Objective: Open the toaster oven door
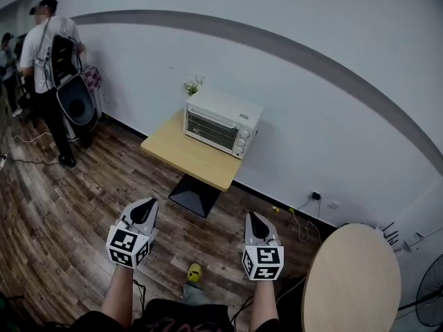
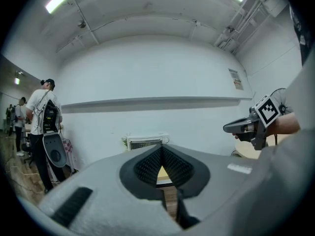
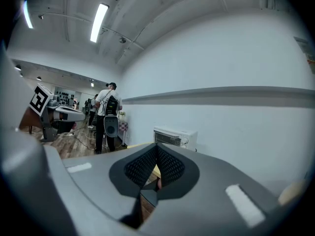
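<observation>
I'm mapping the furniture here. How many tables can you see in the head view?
2. A square wooden table against the wall carries the toaster oven; a round table sits at lower right. Others may be hidden behind the person at far left.

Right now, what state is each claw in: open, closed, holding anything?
Left claw: closed, holding nothing.
Right claw: closed, holding nothing.
</observation>
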### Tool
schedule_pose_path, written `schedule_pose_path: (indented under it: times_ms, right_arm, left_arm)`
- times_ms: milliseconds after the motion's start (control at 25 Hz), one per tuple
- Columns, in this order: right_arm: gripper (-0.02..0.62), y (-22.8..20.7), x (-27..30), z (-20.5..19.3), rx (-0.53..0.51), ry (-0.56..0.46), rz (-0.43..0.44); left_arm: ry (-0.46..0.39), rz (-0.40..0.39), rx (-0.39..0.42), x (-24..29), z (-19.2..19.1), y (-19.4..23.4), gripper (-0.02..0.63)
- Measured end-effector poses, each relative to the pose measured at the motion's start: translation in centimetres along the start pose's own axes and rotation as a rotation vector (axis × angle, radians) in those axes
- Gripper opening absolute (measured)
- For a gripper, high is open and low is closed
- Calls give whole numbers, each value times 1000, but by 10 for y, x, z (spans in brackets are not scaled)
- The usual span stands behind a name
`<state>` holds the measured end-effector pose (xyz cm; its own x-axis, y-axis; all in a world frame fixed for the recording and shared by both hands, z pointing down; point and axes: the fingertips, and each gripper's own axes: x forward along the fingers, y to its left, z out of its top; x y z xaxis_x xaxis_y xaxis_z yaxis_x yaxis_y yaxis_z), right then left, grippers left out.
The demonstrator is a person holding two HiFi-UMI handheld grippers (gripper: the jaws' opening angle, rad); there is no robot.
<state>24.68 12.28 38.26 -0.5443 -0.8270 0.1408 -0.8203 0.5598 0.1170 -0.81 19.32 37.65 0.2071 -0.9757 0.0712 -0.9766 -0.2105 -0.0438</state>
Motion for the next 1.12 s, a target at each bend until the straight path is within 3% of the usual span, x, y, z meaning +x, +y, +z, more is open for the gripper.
schedule_pose_path:
  times_ms: [520,760,1120]
  right_arm:
    - [11,-20,105,-8,18,18,26]
    - [11,-43,178,-6,67,16,53]
    - [11,-86,291,2,44,12,79]
  left_arm:
    - [22,-7,6,85,-11,50,0]
    - [41,-8,1,148,-17,81,0]
    - [71,4,8,252,-14,127,0]
